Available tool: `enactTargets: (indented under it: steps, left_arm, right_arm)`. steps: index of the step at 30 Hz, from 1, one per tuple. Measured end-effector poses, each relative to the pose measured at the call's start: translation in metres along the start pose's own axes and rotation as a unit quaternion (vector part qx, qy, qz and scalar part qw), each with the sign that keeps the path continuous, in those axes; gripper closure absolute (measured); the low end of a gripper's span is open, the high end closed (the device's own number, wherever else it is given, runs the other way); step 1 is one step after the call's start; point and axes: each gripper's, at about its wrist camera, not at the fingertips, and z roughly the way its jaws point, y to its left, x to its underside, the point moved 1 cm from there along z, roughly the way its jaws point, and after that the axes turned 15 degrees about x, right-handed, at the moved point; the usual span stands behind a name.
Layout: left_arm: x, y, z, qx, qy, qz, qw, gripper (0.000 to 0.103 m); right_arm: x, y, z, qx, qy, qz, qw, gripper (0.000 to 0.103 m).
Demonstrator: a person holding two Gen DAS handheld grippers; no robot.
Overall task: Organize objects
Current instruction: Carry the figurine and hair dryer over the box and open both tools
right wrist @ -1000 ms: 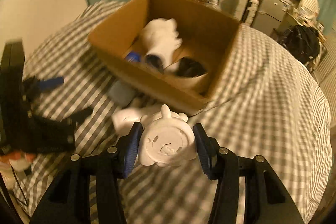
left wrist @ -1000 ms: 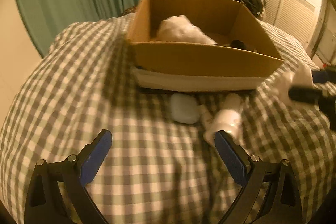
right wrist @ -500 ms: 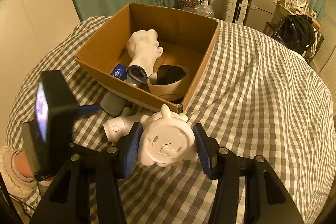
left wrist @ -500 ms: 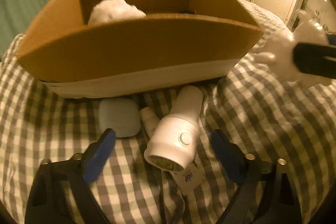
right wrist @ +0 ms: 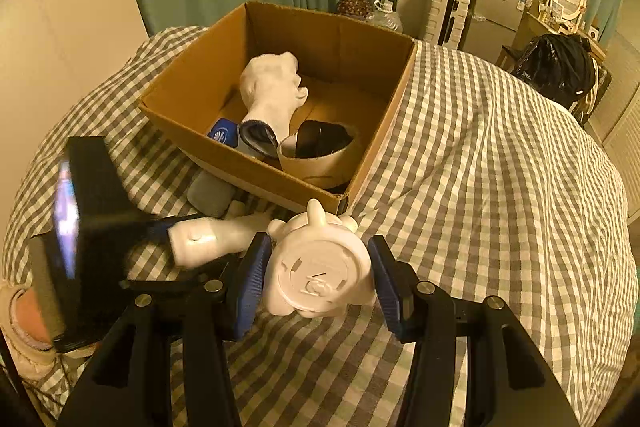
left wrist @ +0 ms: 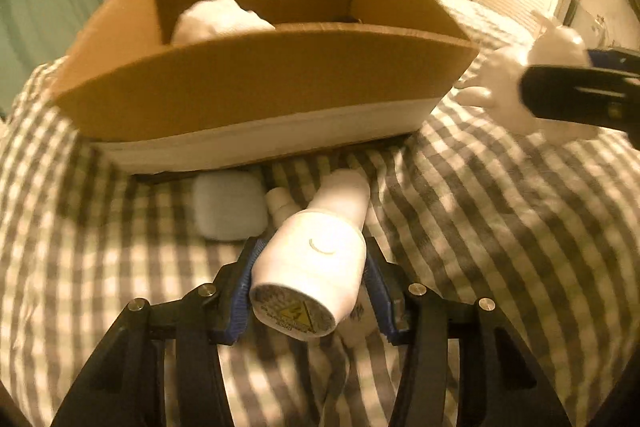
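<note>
Left tongs (left wrist: 308,291) just clamped on white device (left wrist: 316,259); right tongs (right wrist: 318,279) gripping figurine (right wrist: 320,267), face hidden

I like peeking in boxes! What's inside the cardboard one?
In the cardboard box: a white figure, a blue packet and a tan cup holding something dark. Anything underneath them is hidden.

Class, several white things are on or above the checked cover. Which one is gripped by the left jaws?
The white hair-dryer-shaped appliance, lying in front of the cardboard box, between the left gripper's jaws. The white figurine is in the right gripper.
</note>
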Motion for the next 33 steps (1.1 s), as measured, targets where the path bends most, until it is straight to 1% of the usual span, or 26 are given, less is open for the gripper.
enactTargets:
  steps: [8, 12, 14, 16, 21, 23, 26, 30, 33]
  left_arm:
    - [-0.001, -0.005, -0.071, 0.011, -0.069, -0.013, 0.9974, 0.052]
    - [-0.017, -0.006, -0.100, 0.008, -0.103, -0.006, 0.9946, 0.052]
    - [-0.021, 0.002, -0.119, 0.013, -0.118, -0.002, 0.9929, 0.052]
    - [-0.028, 0.003, -0.133, 0.009, -0.134, 0.004, 0.9909, 0.052]
    - [-0.063, 0.012, -0.150, -0.014, -0.169, 0.015, 0.9855, 0.052]
    - [-0.077, 0.015, -0.157, -0.023, -0.180, 0.019, 0.9833, 0.052]
    - [-0.104, 0.026, -0.157, -0.032, -0.191, 0.021, 0.9809, 0.052]
    - [-0.137, 0.040, -0.150, -0.048, -0.196, 0.026, 0.9791, 0.052]
    - [-0.158, 0.056, -0.134, -0.056, -0.193, 0.027, 0.9792, 0.052]
  right_arm:
    - [-0.005, 0.000, -0.020, 0.002, -0.029, 0.005, 1.000, 0.053]
    - [-0.013, -0.003, -0.035, 0.001, -0.043, 0.011, 0.999, 0.053]
    - [-0.021, -0.004, -0.048, -0.004, -0.059, 0.014, 0.998, 0.053]
    - [-0.029, -0.004, -0.057, 0.000, -0.074, 0.010, 0.997, 0.053]
    - [-0.060, 0.000, -0.077, 0.012, -0.117, -0.001, 0.993, 0.053]
    - [-0.075, 0.000, -0.080, 0.020, -0.134, -0.003, 0.991, 0.053]
    - [-0.099, 0.000, -0.076, 0.028, -0.151, 0.002, 0.988, 0.053]
    - [-0.128, 0.000, -0.060, 0.033, -0.156, 0.004, 0.987, 0.053]
    - [-0.148, -0.002, -0.044, 0.033, -0.151, 0.009, 0.988, 0.053]
